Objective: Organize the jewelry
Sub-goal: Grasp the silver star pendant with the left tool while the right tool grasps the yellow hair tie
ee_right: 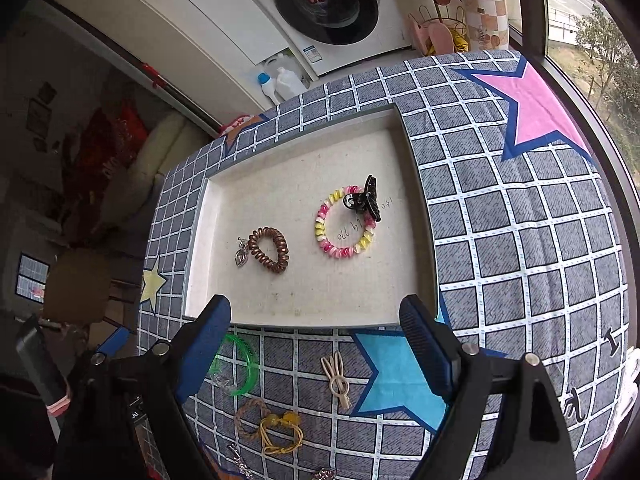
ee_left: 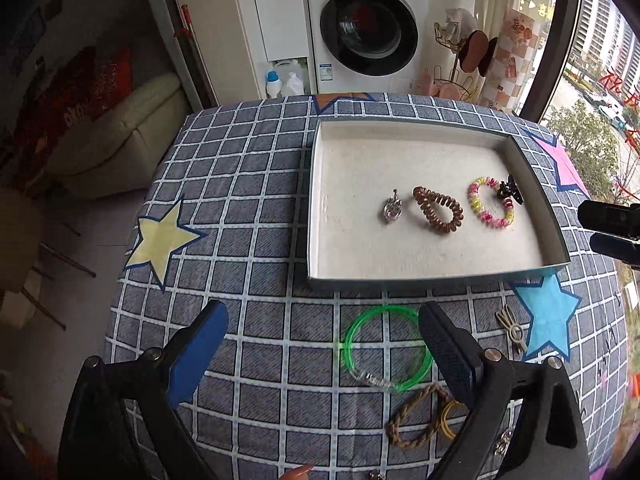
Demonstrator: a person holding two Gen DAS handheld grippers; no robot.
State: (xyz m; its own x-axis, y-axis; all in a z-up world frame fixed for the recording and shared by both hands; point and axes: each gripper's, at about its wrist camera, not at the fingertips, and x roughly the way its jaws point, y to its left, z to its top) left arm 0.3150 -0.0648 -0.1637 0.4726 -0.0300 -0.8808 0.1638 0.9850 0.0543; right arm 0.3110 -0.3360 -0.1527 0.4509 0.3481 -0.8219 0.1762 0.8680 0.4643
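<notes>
Both tongs are hovering with fingers spread wide and nothing in them: left gripper [ee_left: 322, 336] above the checked tablecloth [ee_left: 248, 208], green bangle [ee_left: 388, 346] at its 3 o'clock, right gripper [ee_right: 316, 332] at the white tray's [ee_right: 416, 184] near edge. In the tray: silver pendant [ee_left: 391, 208], brown coil tie [ee_left: 438, 210], pink-yellow coil tie [ee_left: 491, 202] with a black claw clip [ee_left: 510, 190] at its 1 o'clock. Beige clip [ee_right: 337, 376] and braided tie [ee_right: 250, 420] lie on the cloth; washing machine [ee_left: 366, 28] at 12

A home laundry corner beside a large window: a white front-loading washing machine [ee_left: 366, 28] with detergent bottles [ee_left: 273, 84] next to it, a cream sofa [ee_left: 120, 136], and a table under a star-patterned checked tablecloth [ee_left: 240, 200].
</notes>
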